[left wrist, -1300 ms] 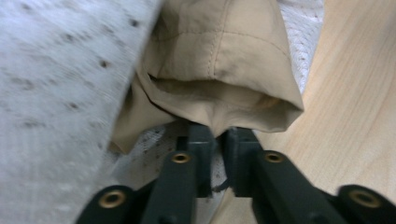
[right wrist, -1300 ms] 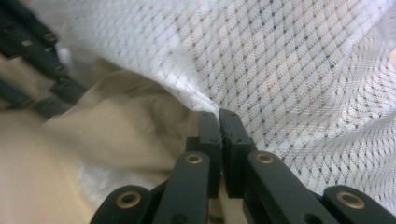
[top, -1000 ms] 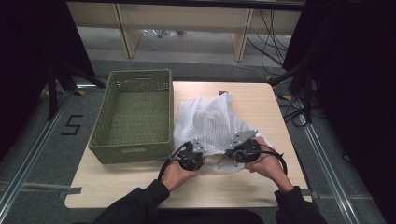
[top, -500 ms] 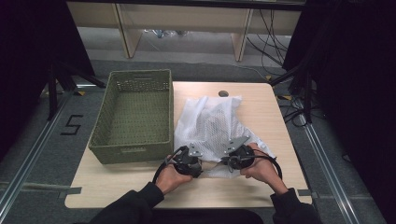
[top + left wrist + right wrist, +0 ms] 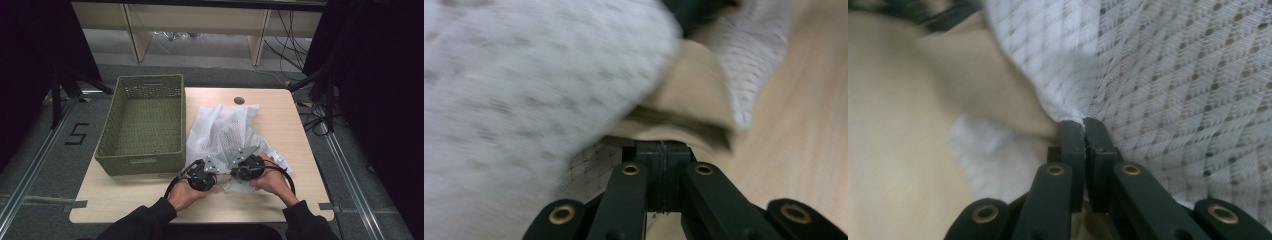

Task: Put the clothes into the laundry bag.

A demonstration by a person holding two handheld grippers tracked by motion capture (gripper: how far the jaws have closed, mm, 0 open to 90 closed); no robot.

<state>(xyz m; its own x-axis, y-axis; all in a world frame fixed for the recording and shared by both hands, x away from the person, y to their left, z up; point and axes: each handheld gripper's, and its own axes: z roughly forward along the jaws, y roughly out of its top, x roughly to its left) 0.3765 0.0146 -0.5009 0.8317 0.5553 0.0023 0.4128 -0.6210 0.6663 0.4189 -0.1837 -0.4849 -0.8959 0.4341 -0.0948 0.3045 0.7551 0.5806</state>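
Observation:
A white mesh bag [image 5: 225, 130] lies crumpled on the wooden table [image 5: 125, 195], right of the basket. A beige cloth [image 5: 689, 85] shows at the bag's near edge, under the mesh [image 5: 524, 90]. My left gripper [image 5: 218, 172] is at that near edge. Its jaws have just closed, and they meet under the beige cloth's hem [image 5: 663, 150]. Close to its right is my right gripper [image 5: 231, 172], shut on a pinch of the bag's mesh [image 5: 1173, 75], with its tips [image 5: 1083, 125] pressed together on the fabric edge.
An empty olive woven basket [image 5: 140, 162] stands on the left half of the table, touching the bag's left side. A small round hole [image 5: 239, 100] sits near the table's far edge. Cables trail from both grippers over the front of the table.
Both hands have drawn slightly toward the table's front edge, and the right gripper has come closer to the left one. The bag's near edge has bunched up between them.

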